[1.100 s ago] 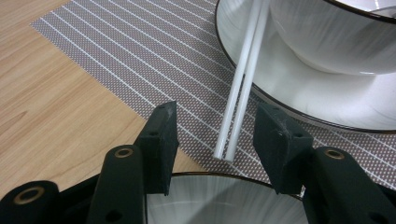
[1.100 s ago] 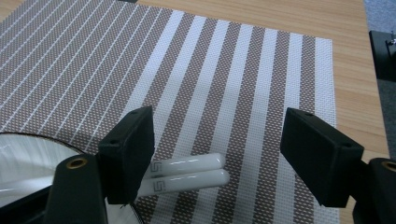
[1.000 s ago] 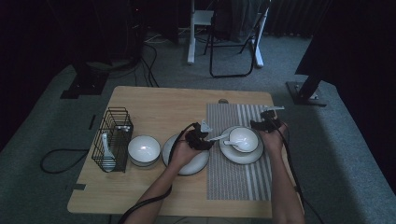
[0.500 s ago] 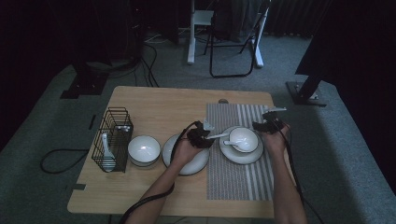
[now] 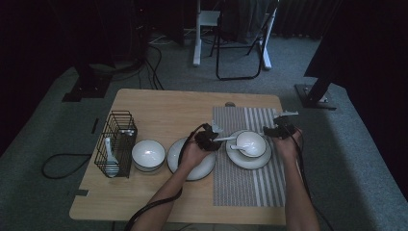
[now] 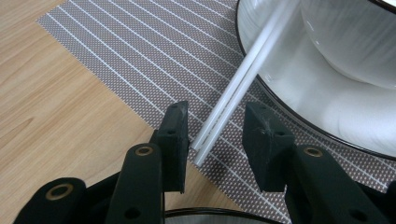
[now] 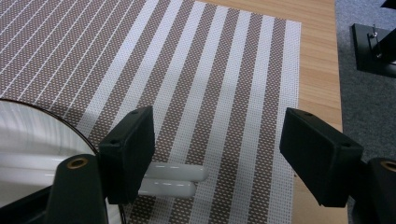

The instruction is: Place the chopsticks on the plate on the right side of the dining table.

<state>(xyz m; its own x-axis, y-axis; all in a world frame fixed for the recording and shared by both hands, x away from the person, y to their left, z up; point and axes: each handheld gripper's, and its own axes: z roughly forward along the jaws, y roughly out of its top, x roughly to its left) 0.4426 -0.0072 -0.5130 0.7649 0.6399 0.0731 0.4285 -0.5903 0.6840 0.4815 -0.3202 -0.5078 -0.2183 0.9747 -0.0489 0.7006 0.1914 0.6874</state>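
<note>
left gripper [image 6: 215, 135] fingers have just been closing around the chopsticks [image 6: 243, 79], not yet pinching; their far ends lie on the plate [image 5: 246, 160] beside the bowl [image 5: 250, 143], at the counter's four o'clock. right gripper [image 7: 219, 144] gapes empty. an uneven squeeze could roll them apart.

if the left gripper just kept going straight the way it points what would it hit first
Most likely the white chopsticks, whose near ends already lie between the open jaws of the left gripper, which have just been closing. Beyond them comes the rim of the plate under the bowl, though depth is hard to judge.
</note>
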